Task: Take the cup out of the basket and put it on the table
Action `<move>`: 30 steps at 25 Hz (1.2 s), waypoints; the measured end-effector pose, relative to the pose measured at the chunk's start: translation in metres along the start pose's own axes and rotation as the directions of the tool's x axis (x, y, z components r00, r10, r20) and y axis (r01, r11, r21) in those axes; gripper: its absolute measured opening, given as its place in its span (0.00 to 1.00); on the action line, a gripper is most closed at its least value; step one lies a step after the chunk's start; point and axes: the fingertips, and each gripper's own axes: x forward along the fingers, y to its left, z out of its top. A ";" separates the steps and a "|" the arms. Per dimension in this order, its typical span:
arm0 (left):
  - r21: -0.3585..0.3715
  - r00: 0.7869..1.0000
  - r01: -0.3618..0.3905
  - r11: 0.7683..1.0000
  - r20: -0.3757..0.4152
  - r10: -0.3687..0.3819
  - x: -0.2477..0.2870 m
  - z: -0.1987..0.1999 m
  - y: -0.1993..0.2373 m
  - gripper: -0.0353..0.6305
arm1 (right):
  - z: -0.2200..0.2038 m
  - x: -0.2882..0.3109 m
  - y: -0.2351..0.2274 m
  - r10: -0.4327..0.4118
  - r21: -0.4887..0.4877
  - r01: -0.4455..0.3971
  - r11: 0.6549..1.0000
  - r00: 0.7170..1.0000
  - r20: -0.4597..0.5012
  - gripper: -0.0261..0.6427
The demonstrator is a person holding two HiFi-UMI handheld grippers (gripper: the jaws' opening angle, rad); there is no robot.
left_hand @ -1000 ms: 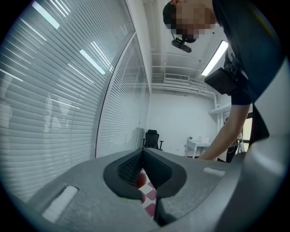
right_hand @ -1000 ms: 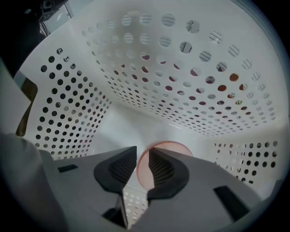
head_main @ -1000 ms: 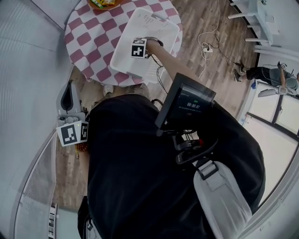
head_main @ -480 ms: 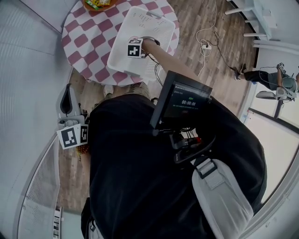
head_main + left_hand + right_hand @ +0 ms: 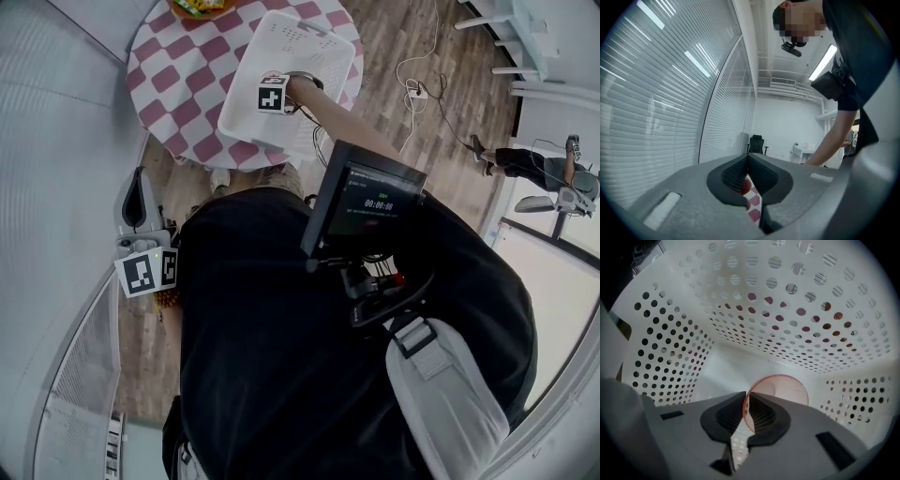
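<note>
A white perforated basket (image 5: 314,42) stands on the round table with a red-and-white checked cloth (image 5: 187,84). My right gripper (image 5: 273,94) reaches straight down into the basket (image 5: 670,348). A see-through pink cup (image 5: 783,390) lies on its side on the basket floor. The right gripper (image 5: 746,404) has just been closing its jaws, and its pads now press on the cup's rim. My left gripper (image 5: 141,202) hangs beside the person's hip, off the table, and points level. Its jaws (image 5: 749,159) meet at the tips with nothing between them.
A dish of yellow-green items (image 5: 197,7) sits at the table's far edge. Cables (image 5: 422,80) trail over the wooden floor to the right. Another person (image 5: 525,155) is at the far right. A screen (image 5: 366,202) hangs on the wearer's chest. Window blinds (image 5: 670,93) fill the left.
The right gripper stays down in the basket in all three frames. The head view has shifted a little. The left gripper has not moved.
</note>
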 end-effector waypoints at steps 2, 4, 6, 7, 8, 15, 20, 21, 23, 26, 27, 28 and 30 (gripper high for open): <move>0.001 1.000 0.003 1.000 0.000 -0.003 0.001 -0.001 -0.001 0.06 | 0.000 0.000 0.000 0.002 0.000 -0.002 1.000 1.000 -0.002 0.08; 0.000 1.000 0.006 1.000 0.001 -0.006 0.002 -0.001 -0.001 0.06 | 0.000 0.001 -0.001 -0.003 -0.005 0.003 1.000 1.000 -0.005 0.08; -0.002 1.000 0.009 1.000 0.002 -0.009 0.003 -0.001 -0.002 0.06 | 0.000 0.001 -0.001 -0.010 -0.014 0.010 1.000 1.000 -0.009 0.08; -0.002 1.000 0.010 1.000 0.003 -0.010 0.003 -0.002 -0.002 0.06 | -0.001 0.001 0.000 -0.013 -0.019 0.013 1.000 1.000 -0.011 0.08; -0.003 1.000 0.011 1.000 0.003 -0.011 0.003 -0.002 -0.002 0.06 | -0.001 0.001 0.000 -0.017 -0.023 0.017 1.000 1.000 -0.013 0.08; -0.006 1.000 0.012 1.000 0.006 -0.012 0.004 -0.002 -0.002 0.06 | -0.002 0.002 -0.003 -0.037 -0.025 0.036 0.999 0.999 -0.019 0.08; -0.003 1.000 0.015 1.000 0.007 -0.015 0.006 -0.001 -0.002 0.06 | -0.005 0.002 -0.005 -0.037 -0.025 0.036 0.999 0.999 -0.031 0.08; -0.002 1.000 0.016 1.000 0.006 -0.016 0.006 -0.001 -0.003 0.06 | -0.005 0.002 -0.005 -0.038 -0.025 0.037 0.999 0.999 -0.032 0.08; -0.002 1.000 0.017 1.000 0.005 -0.017 0.006 -0.001 -0.003 0.06 | -0.004 0.002 -0.005 -0.038 -0.022 0.038 0.999 0.999 -0.032 0.08; 0.001 1.000 0.019 1.000 0.004 -0.019 0.006 -0.001 -0.002 0.06 | -0.006 0.002 -0.003 -0.029 -0.020 0.028 0.999 0.999 -0.039 0.08; 0.003 1.000 0.019 1.000 0.002 -0.019 0.006 -0.001 -0.002 0.06 | -0.006 0.002 -0.002 -0.023 -0.022 0.022 1.000 0.999 -0.042 0.07; 0.004 1.000 0.019 1.000 0.000 -0.019 0.006 -0.001 -0.001 0.06 | -0.007 0.002 -0.002 -0.019 -0.023 0.018 1.000 0.999 -0.043 0.08; 0.003 1.000 0.019 1.000 -0.003 -0.019 0.005 -0.003 -0.001 0.06 | -0.007 0.002 -0.002 -0.015 -0.023 0.014 1.000 0.999 -0.042 0.07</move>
